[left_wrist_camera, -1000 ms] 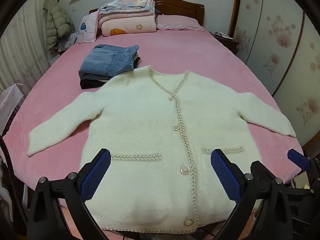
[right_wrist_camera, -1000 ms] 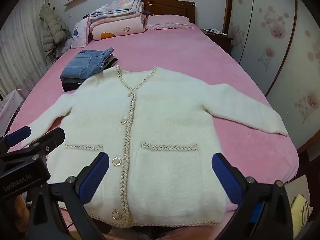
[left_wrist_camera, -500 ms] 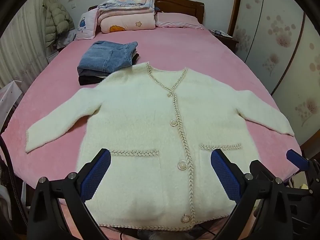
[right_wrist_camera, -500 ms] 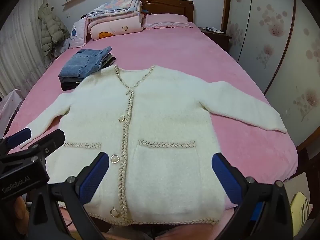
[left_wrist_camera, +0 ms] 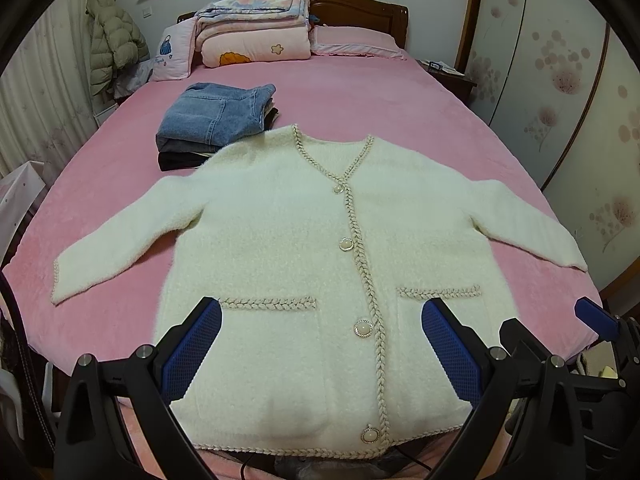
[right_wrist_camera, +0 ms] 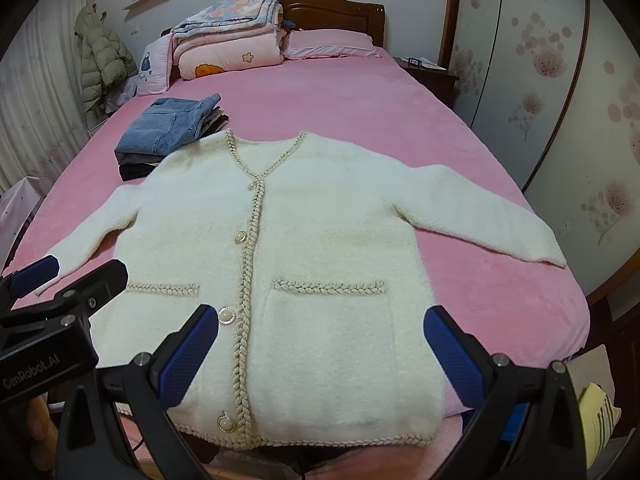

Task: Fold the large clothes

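Both claws, left claw (left_wrist_camera: 322, 344) and right claw (right_wrist_camera: 320, 354), hang spread wide and empty above the hem. Cream cardigan (left_wrist_camera: 320, 240) lies flat, buttoned, sleeves out, on the bed (left_wrist_camera: 380, 104). Folding not begun; next likely needs a sleeve grasped.

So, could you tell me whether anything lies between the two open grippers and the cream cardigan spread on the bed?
Nothing visible does. The left gripper and right gripper are open above the fluffy cream buttoned cardigan. The folded blue jeans pile touches its far shoulder only.
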The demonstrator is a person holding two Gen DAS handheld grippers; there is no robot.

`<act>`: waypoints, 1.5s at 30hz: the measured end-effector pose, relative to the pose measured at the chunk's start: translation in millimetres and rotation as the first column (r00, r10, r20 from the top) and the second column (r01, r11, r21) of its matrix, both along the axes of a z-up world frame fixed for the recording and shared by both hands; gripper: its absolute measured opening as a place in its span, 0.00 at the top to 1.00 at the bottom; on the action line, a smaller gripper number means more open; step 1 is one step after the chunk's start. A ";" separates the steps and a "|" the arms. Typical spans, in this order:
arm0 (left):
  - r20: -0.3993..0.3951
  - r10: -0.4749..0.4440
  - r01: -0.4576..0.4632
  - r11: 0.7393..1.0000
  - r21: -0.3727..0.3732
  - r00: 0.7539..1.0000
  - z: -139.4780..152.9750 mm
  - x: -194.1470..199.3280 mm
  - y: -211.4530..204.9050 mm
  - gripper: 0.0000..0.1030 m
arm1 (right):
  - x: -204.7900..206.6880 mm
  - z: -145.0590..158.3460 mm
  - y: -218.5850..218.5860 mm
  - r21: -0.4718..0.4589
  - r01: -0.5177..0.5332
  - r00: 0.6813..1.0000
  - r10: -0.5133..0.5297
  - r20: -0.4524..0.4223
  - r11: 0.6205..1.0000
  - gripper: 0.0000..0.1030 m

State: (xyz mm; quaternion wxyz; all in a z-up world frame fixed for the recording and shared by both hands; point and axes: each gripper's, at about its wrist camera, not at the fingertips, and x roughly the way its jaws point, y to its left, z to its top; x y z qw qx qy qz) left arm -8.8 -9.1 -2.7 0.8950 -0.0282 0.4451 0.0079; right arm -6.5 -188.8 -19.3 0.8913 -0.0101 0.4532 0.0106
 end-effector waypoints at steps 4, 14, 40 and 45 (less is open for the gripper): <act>0.002 0.001 -0.001 1.000 0.001 1.000 0.0 -0.8 0.0 0.03 | -0.2 0.9 0.4 0.004 -0.003 1.000 0.003 -0.001 1.000 0.00; 0.028 0.006 -0.006 1.000 0.009 1.000 5.0 -7.3 0.9 0.03 | -5.6 8.0 1.9 0.005 -0.006 1.000 0.006 0.023 1.000 0.00; 0.060 0.069 -0.070 0.997 0.027 0.996 15.8 -19.8 12.2 0.03 | -9.3 12.3 5.0 0.030 -0.012 0.999 0.011 0.041 0.999 0.00; 0.054 0.068 -0.069 0.997 0.020 0.996 14.7 -19.1 13.8 0.03 | -10.6 13.3 6.1 0.028 -0.011 0.999 0.010 0.043 1.000 0.00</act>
